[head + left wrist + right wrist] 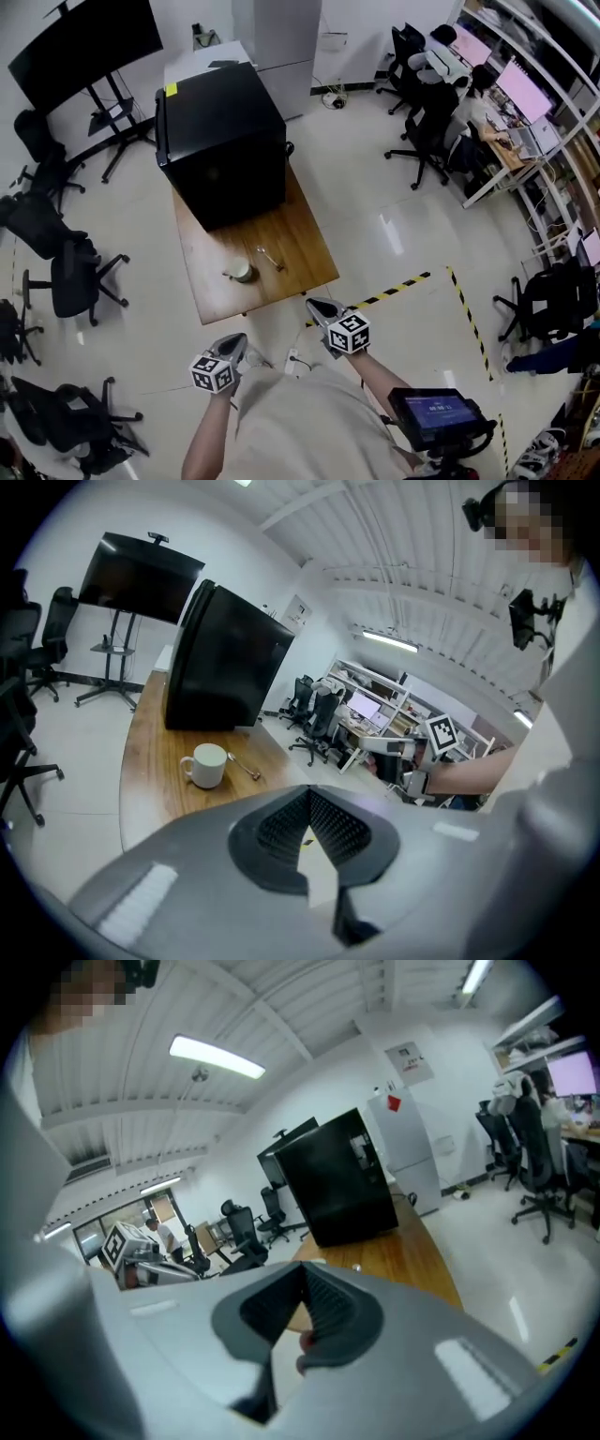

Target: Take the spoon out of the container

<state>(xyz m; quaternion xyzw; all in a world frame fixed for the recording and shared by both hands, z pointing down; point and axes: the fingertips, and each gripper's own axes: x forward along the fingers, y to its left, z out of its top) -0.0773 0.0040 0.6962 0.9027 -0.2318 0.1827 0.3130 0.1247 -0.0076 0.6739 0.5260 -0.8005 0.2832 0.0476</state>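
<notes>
Lying beside mug [242, 272], spoon [269, 258] (slim, silvery)

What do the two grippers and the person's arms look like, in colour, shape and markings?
Both the left gripper and the right gripper have silver-grey pointed bodies with black ribbed pads inside the tongs. Each carries a white cube with black square markers. The person wears a pale top; no sleeve covers the forearms.

mug [242, 272] mostly hidden behind the right gripper [305, 1279] in its view — spoon [270, 257] tiny.
</notes>
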